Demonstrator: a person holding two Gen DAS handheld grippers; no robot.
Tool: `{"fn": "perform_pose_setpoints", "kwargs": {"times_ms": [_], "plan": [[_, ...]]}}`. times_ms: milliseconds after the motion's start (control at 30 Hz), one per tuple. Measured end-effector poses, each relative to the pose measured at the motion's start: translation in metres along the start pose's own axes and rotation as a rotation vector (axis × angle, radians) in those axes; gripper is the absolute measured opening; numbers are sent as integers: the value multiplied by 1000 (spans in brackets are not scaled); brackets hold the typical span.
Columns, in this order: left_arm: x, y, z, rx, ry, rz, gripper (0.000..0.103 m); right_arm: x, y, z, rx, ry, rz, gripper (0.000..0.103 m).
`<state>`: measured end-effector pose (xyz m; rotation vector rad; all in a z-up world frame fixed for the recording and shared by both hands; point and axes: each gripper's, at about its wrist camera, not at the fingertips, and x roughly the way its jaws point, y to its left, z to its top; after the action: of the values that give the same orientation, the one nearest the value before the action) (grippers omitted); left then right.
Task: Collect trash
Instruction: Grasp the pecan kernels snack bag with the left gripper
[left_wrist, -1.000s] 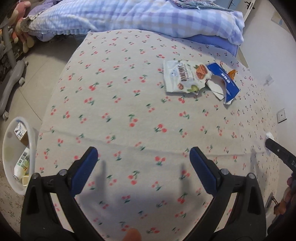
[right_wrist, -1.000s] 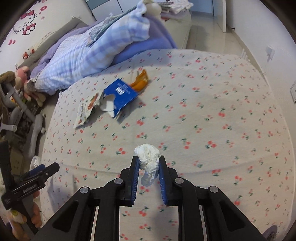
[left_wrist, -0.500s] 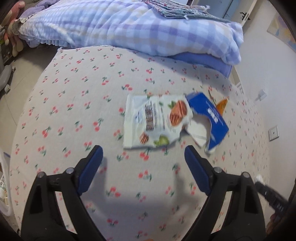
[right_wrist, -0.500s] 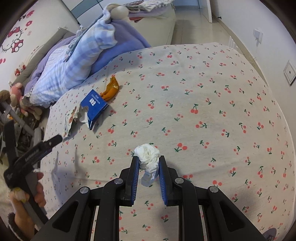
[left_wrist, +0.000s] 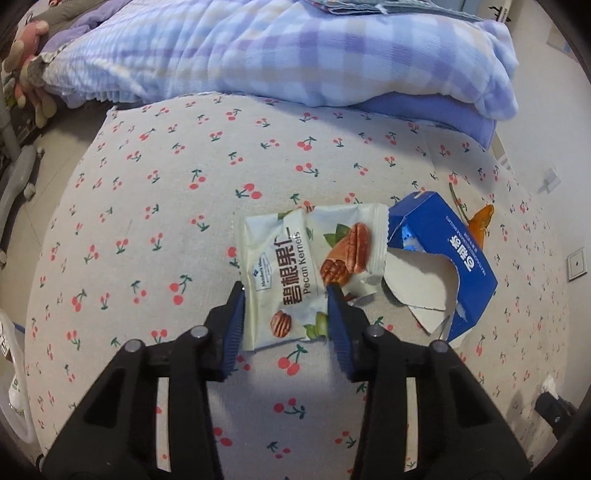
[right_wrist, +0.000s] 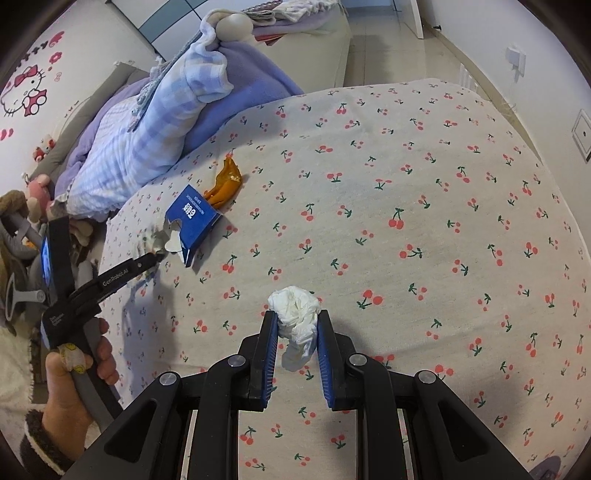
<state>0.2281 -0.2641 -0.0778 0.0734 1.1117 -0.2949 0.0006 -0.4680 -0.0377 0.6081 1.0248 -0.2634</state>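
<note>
Cherry-print bed (left_wrist: 155, 206): pecan packet (left_wrist: 295, 273), torn blue box (left_wrist: 447, 251), orange wrapper (left_wrist: 480, 221), checked quilt (left_wrist: 280, 48).

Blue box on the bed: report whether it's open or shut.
Open. The blue box lies on its side, its end flap torn and hanging loose beside the pecan packet.

Cherry-print bed (right_wrist: 406, 177); checked quilt (left_wrist: 295, 48) heaped; tiled floor (right_wrist: 388, 40); white walls (right_wrist: 546, 33).

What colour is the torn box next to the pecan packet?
The box is blue with white lettering, its torn flap's inside grey-white; the left wrist view shows it best.
</note>
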Motion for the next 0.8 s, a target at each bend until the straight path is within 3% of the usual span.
{"fn": "perform_pose_setpoints", "kwargs": {"times_ms": [100, 267, 800], "plan": [[-5, 2, -1, 7, 5, 22, 24, -2, -1, -1, 3, -3, 0, 21], [-17, 11, -6, -14, 14, -2, 15, -8, 2, -4, -14, -14, -5, 21], [-85, 68, -52, -32, -4, -93, 11, -27, 34, -18, -65, -40, 20, 21]]}}
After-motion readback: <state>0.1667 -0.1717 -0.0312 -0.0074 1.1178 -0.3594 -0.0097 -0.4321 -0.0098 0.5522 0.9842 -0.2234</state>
